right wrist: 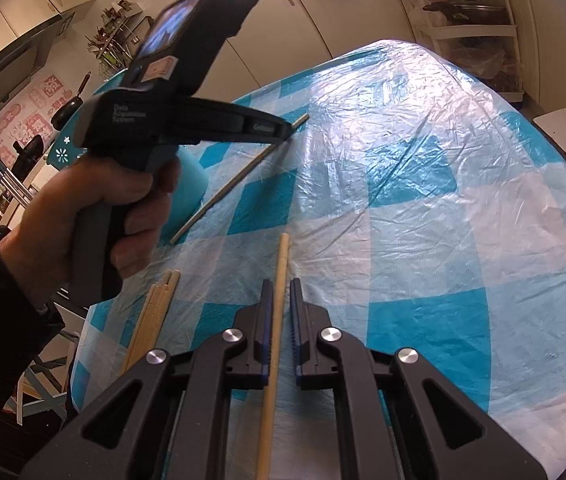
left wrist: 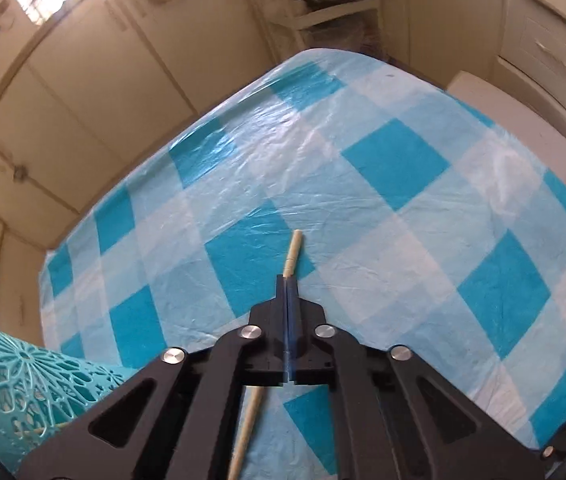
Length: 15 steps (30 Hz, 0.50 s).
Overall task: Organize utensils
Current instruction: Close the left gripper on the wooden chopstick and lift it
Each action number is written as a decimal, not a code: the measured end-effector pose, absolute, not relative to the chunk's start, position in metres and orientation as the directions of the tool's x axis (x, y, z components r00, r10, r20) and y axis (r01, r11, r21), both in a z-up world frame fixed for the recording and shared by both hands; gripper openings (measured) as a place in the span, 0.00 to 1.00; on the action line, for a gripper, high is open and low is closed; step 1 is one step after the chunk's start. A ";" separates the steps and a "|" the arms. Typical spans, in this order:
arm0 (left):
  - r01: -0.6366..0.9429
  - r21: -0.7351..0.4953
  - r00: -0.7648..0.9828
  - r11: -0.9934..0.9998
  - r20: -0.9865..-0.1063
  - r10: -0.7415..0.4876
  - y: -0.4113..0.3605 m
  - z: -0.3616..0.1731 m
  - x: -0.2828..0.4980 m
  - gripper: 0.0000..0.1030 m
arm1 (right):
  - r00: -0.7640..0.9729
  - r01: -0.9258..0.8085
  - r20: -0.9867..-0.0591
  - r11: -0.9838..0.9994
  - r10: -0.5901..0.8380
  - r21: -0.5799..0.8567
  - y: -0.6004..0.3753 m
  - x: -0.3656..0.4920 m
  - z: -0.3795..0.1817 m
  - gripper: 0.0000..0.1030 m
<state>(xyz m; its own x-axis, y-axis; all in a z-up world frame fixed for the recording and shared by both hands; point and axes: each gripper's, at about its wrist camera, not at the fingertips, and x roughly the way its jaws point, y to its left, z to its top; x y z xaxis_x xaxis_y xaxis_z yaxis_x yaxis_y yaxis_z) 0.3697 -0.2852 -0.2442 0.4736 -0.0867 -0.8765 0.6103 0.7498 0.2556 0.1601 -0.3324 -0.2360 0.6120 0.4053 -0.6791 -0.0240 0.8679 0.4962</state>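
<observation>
Over the table's (left wrist: 403,168) near edge, our left gripper (left wrist: 287,280) pinches one chopstick (left wrist: 293,252); our right gripper (right wrist: 282,286), spread, straddles another chopstick (right wrist: 281,264) and likely needs closing next.

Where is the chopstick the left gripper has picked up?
In the left wrist view, the chopstick is clamped between the left gripper's shut fingers, above the checkered tablecloth.

Both wrist cams ride low, close over our checked tablecloth (left wrist: 395,168), facing the cabinets. Right cam sits further back; we share cloth and shelf (right wrist: 471,32).
</observation>
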 end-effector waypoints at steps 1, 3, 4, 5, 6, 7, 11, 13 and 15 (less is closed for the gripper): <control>0.622 0.213 0.439 0.754 -0.892 -0.110 -0.285 -0.245 0.368 0.00 | 0.613 -0.024 -0.680 0.870 0.402 0.492 -0.332 0.160 -0.236 0.08; 0.621 0.204 0.454 0.757 -0.881 -0.135 -0.282 -0.237 0.361 0.00 | 0.613 -0.025 -0.683 0.874 0.397 0.486 -0.332 0.159 -0.235 0.08; 0.618 0.179 0.454 0.765 -0.876 -0.161 -0.278 -0.230 0.358 0.00 | 0.613 -0.025 -0.684 0.875 0.395 0.483 -0.332 0.159 -0.234 0.08; 0.615 0.161 0.463 0.772 -0.867 -0.187 -0.273 -0.219 0.355 0.00 | 0.614 -0.025 -0.685 0.877 0.393 0.480 -0.330 0.159 -0.235 0.08; 0.612 0.152 0.472 0.776 -0.858 -0.204 -0.270 -0.211 0.351 0.00 | 0.614 -0.025 -0.686 0.879 0.390 0.477 -0.328 0.159 -0.235 0.08; 0.609 0.134 0.483 0.782 -0.845 -0.232 -0.264 -0.197 0.348 0.00 | 0.614 -0.026 -0.688 0.881 0.386 0.472 -0.327 0.159 -0.235 0.08; 0.611 0.083 0.516 0.787 -0.796 -0.316 -0.241 -0.151 0.337 0.00 | 0.617 -0.026 -0.695 0.892 0.370 0.452 -0.320 0.158 -0.233 0.08; 0.614 0.092 0.530 0.784 -0.784 -0.323 -0.237 -0.140 0.333 0.00 | 0.618 -0.025 -0.698 0.896 0.363 0.444 -0.318 0.157 -0.232 0.08; 0.622 0.115 0.525 0.775 -0.795 -0.304 -0.242 -0.141 0.332 0.00 | 0.619 -0.025 -0.700 0.900 0.357 0.436 -0.316 0.157 -0.232 0.08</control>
